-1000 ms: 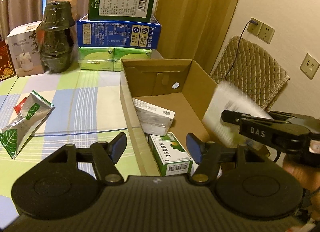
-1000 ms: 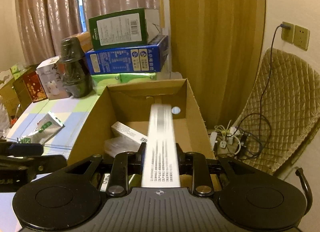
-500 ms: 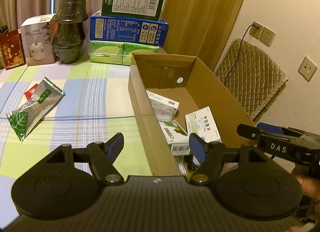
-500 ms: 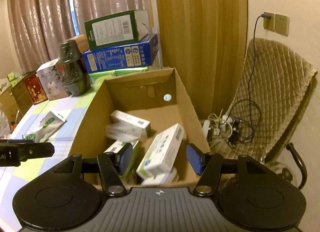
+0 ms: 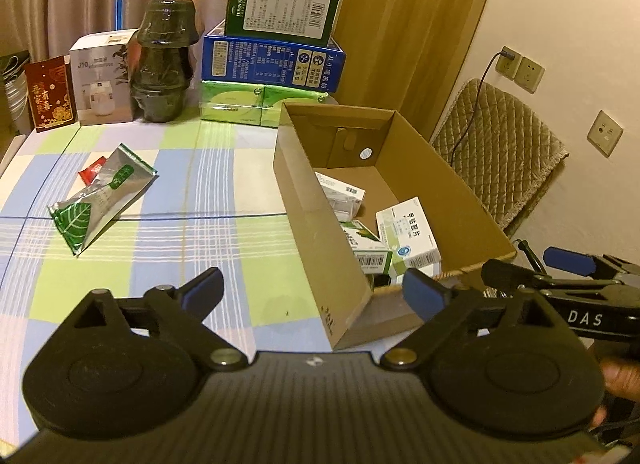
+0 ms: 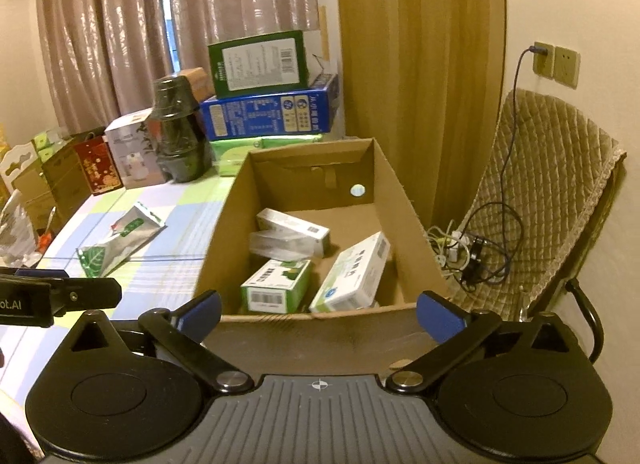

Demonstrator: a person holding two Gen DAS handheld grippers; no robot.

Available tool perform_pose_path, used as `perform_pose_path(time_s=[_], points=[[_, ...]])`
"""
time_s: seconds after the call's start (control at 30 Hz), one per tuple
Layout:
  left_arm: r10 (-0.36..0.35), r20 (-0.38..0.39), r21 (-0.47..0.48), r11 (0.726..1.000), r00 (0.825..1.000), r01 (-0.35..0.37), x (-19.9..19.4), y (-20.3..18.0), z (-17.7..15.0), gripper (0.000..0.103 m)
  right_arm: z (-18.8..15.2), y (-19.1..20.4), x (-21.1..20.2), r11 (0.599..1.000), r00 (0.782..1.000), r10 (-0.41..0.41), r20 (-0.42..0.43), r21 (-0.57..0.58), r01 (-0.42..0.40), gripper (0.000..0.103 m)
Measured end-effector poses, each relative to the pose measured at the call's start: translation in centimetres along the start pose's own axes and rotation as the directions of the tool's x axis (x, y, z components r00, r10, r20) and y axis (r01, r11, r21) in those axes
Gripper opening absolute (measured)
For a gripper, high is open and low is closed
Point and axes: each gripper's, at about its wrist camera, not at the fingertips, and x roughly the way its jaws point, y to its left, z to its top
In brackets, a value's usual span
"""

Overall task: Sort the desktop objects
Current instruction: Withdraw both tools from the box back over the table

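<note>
The open cardboard box point(image 6: 404, 200) sits at the right edge of the tabletop point(image 5: 240, 264) and holds several small packages: a white-and-green medicine box point(image 6: 352, 274) leaning against its right side, a green box with a barcode point(image 6: 276, 284) beside it, and a white carton point(image 6: 294, 228) lying over a clear package farther back. On the checked cloth to the left of the box lie a silver-green pouch point(image 5: 102, 200) and a small red sachet point(image 5: 92, 170). The left gripper point(image 5: 312, 292) hovers over the tabletop and the box's near corner, its fingers opening wide with nothing between them. The right gripper point(image 6: 318, 310) hangs just before the box's near wall, fingers likewise opening, empty.
</note>
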Motion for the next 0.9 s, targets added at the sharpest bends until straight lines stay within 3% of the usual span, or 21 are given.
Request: perform_pose_path(time_s=[0.17,0.9], points=[[0.002,0.009,-0.001,1.000,1.000,-0.002,-1.6,0.9,-0.7,0.102,-0.5,1.4,-0.8,1.000,1.000,0.017,-0.009,-0.003,-0.017,0.101],[0.042,0.046,-0.052,0.998,0.998,-0.039,-5.7,5.1,-2.2,0.102,-1.1,6.1,-1.8,0.994,0.996,0.089,-0.018,-0.054,-0.090,0.101]])
